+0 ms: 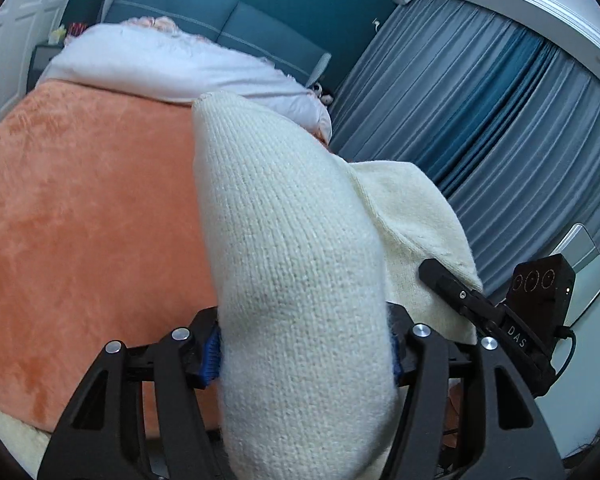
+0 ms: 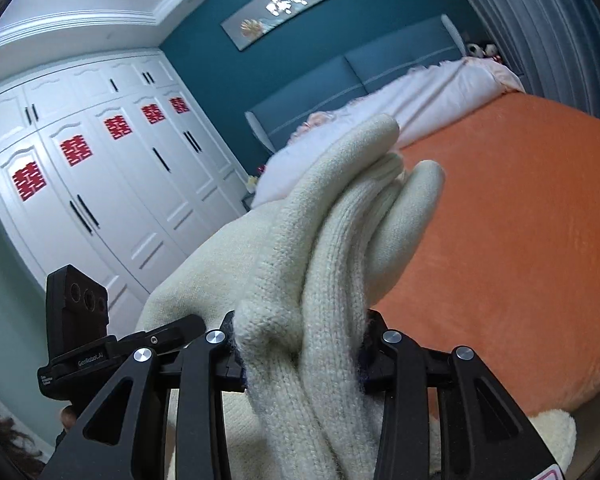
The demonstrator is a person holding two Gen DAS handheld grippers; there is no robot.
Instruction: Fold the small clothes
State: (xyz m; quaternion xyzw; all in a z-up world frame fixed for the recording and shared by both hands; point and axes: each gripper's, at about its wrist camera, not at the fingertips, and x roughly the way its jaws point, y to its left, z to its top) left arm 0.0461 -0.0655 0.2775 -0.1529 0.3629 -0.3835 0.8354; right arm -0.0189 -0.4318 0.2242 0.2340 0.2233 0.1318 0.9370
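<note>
A cream knitted garment [image 1: 300,264] is lifted above the bed between both grippers. My left gripper [image 1: 306,354] is shut on a thick rounded fold of it, the knit bulging up between the blue pads [image 1: 211,354] and filling the middle of the left wrist view. To the right there, the other gripper's black finger [image 1: 452,286] lies against the same cloth. My right gripper [image 2: 302,356] is shut on several bunched folds of the garment [image 2: 340,224], which stick out forward past the fingertips. The rest of the cloth hangs below, hidden.
An orange blanket [image 1: 80,208] covers the bed, with a white duvet [image 1: 172,64] and a teal headboard [image 2: 340,80] beyond. Blue-grey curtains [image 1: 492,120] hang on one side, white wardrobe doors [image 2: 100,184] stand on the other. A fluffy cream rug [image 2: 552,428] lies beside the bed.
</note>
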